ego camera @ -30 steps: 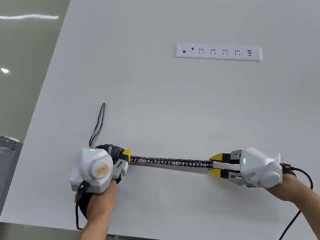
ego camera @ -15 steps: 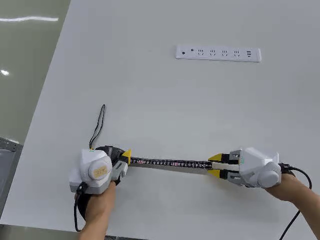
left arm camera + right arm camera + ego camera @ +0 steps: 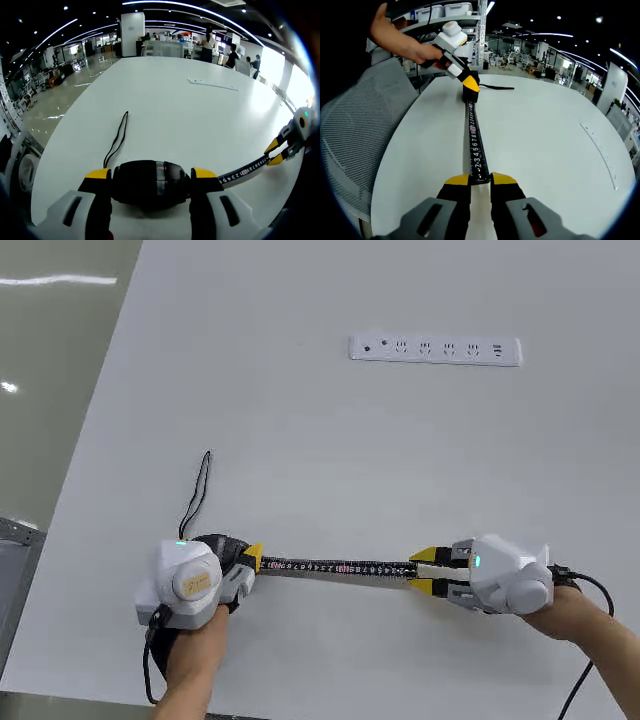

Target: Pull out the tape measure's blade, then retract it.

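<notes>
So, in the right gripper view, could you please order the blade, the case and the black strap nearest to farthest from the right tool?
1. Blade: gripped in the right tool.
2. Tape measure case: at the blade's far end.
3. Black strap: lying beyond the case.

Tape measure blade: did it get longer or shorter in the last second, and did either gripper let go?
The right gripper has eased slightly toward the left gripper, so the exposed blade looks a little shorter. Nothing was let go: the right gripper still pinches the blade's end, and the left still clamps the case. The power strip and strap stayed put.
</notes>
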`<state>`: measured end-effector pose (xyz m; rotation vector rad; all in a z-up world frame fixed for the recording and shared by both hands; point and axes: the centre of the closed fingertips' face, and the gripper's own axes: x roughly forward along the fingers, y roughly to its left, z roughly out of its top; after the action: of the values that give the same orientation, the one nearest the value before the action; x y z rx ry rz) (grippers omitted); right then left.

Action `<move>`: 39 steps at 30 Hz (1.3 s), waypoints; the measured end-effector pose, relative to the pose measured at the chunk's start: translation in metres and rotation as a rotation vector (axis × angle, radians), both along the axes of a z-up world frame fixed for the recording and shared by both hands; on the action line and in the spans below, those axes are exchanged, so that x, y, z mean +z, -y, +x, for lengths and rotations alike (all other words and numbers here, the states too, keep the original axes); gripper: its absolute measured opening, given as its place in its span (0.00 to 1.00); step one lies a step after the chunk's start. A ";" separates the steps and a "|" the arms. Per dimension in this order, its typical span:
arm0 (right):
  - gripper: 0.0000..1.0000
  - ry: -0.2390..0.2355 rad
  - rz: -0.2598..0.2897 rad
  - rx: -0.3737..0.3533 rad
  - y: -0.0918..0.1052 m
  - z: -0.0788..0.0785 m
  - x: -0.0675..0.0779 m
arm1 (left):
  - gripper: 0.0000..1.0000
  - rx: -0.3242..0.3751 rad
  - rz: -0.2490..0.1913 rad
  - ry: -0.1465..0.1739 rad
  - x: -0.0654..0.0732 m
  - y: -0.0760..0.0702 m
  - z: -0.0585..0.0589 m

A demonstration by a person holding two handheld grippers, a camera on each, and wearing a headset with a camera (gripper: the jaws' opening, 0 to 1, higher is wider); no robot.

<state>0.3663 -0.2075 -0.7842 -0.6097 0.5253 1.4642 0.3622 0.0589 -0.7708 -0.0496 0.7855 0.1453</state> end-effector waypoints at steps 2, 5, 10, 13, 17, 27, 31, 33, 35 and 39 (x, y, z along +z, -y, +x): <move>0.13 0.000 0.002 -0.001 -0.001 0.000 0.001 | 0.60 0.000 -0.006 0.000 0.000 0.000 0.000; 0.13 0.000 0.003 -0.001 -0.003 0.000 0.000 | 0.60 -0.004 -0.011 -0.001 0.000 0.000 -0.001; 0.13 0.000 0.004 -0.001 -0.006 0.000 0.001 | 0.59 -0.008 -0.029 0.002 0.000 -0.001 -0.003; 0.13 0.000 0.007 -0.001 -0.007 0.000 0.001 | 0.59 -0.007 -0.035 0.002 0.000 -0.001 -0.002; 0.13 0.004 0.009 0.000 -0.009 0.001 0.003 | 0.59 -0.005 -0.045 0.008 0.000 -0.002 -0.001; 0.13 0.005 0.019 0.007 -0.019 0.001 0.007 | 0.59 -0.012 -0.062 0.010 -0.001 -0.003 -0.001; 0.13 0.004 0.019 0.011 -0.021 0.001 0.007 | 0.59 -0.015 -0.070 0.008 -0.001 -0.002 -0.001; 0.13 0.005 0.018 0.012 -0.021 0.001 0.006 | 0.59 -0.016 -0.071 0.011 -0.001 -0.002 -0.001; 0.13 0.005 0.018 0.013 -0.022 0.001 0.006 | 0.59 -0.018 -0.071 0.010 -0.001 -0.002 -0.001; 0.13 0.004 0.020 0.012 -0.023 0.002 0.006 | 0.59 -0.018 -0.075 0.011 -0.001 -0.002 -0.001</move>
<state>0.3678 -0.1843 -0.7780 -0.6008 0.5043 1.4776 0.3613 0.0611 -0.7715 -0.1143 0.7804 0.0979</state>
